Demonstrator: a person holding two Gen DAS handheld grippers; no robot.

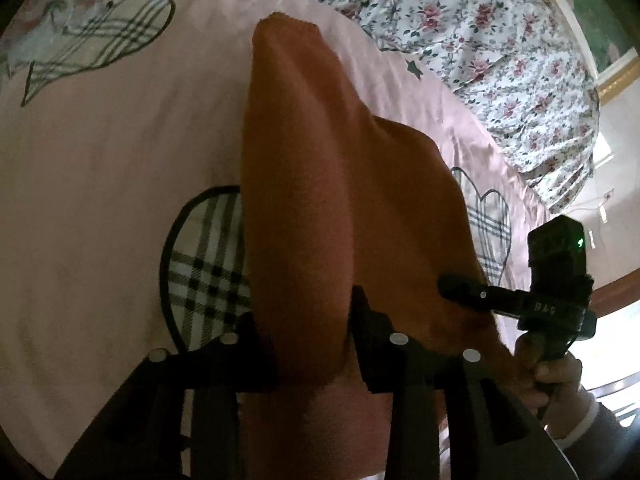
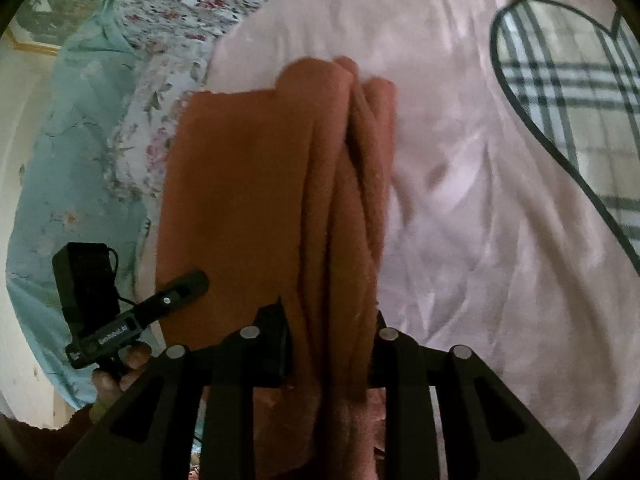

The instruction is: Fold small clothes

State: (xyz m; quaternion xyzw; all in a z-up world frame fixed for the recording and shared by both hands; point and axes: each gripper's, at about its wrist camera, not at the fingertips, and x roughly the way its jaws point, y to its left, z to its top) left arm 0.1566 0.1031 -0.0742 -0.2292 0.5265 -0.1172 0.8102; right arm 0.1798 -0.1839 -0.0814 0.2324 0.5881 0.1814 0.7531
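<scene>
An orange-brown small garment (image 1: 320, 184) hangs over the pink bedsheet, held up between both grippers. My left gripper (image 1: 312, 344) is shut on one bunched edge of it. My right gripper (image 2: 332, 344) is shut on the other edge, where the cloth gathers in several folds (image 2: 352, 184). The right gripper also shows in the left wrist view (image 1: 464, 286), touching the garment's right side. The left gripper shows in the right wrist view (image 2: 192, 280), at the garment's left side. The garment's lower end rests toward the sheet.
The pink bedsheet (image 1: 100, 180) has plaid heart patches (image 1: 204, 268) (image 2: 568, 92). A floral quilt (image 1: 500, 40) lies bunched at the far side; a light blue floral cloth (image 2: 72, 184) lies beyond it. A gold-framed wall panel (image 1: 616, 76) is behind.
</scene>
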